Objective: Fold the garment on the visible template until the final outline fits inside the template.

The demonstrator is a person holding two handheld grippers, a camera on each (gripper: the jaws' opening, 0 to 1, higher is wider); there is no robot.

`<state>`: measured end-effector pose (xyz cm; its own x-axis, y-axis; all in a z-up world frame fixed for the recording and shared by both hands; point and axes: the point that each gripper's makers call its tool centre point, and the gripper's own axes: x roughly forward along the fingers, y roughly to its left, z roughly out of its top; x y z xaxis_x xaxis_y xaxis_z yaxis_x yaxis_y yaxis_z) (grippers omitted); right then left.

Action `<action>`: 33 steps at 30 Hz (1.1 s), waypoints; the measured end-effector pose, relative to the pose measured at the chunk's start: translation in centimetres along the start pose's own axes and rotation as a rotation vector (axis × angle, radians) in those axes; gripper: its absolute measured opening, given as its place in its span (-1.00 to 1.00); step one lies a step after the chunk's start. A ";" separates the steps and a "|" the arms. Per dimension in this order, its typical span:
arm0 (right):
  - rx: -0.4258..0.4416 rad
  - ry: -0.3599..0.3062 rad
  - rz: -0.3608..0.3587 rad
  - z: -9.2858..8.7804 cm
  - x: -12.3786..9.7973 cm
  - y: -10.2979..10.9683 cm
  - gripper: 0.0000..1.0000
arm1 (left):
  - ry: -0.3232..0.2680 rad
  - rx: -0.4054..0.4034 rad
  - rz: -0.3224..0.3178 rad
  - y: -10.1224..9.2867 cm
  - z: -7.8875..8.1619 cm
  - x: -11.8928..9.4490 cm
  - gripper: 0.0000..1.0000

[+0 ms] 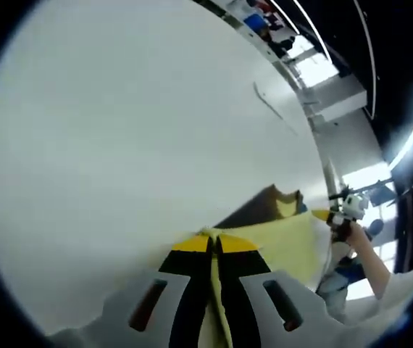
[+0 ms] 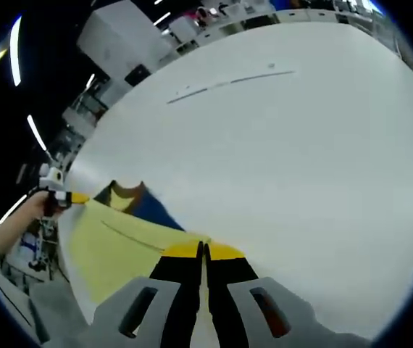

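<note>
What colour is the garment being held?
Pale yellow garment; clearest in the right gripper view.

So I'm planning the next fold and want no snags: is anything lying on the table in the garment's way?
Nothing visible does. Both grippers, left and right, are shut on the yellow garment, and the white table beyond it is bare apart from thin line marks.
</note>
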<state>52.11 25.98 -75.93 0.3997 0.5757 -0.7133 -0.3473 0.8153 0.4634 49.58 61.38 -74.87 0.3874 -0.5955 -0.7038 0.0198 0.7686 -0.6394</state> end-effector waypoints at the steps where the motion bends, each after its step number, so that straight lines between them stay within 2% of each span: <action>1: -0.014 -0.001 -0.001 0.0 -0.1 0.1 -0.95 | -0.001 0.021 0.001 -0.1 0.1 0.0 -1.00; 5: -0.047 -0.013 -0.013 0.3 -0.5 0.1 -0.96 | 0.000 0.073 0.009 -0.4 0.2 -0.2 -1.00; 7: -0.060 -0.018 -0.051 0.4 -0.9 -0.5 -0.98 | -0.002 0.084 0.013 -0.2 0.5 -0.3 -1.00; 11: -0.052 -0.030 -0.056 0.6 -1.8 -0.7 -0.98 | -0.009 0.108 0.038 0.6 0.9 -0.6 -0.97; 13: -0.058 -0.037 -0.065 0.7 -2.2 -0.8 -0.98 | -0.024 0.120 0.062 1.1 1.4 -1.1 -0.96; 19: -0.061 -0.063 -0.082 1.1 -3.6 -0.4 -0.91 | -0.062 0.140 0.077 1.1 2.0 -2.8 -0.97; 24: -0.078 -0.072 -0.087 1.3 -4.3 -0.3 -0.82 | -0.076 0.165 0.082 0.6 1.5 -3.8 -0.93; 33: -0.099 -0.093 -0.082 0.0 -6.7 2.1 -0.65 | -0.089 0.210 0.082 -0.4 -0.5 -5.5 -0.82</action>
<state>48.68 23.78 -70.20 0.5057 0.5145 -0.6925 -0.3905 0.8523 0.3481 46.98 64.26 -70.87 0.4753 -0.5133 -0.7146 0.1724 0.8508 -0.4965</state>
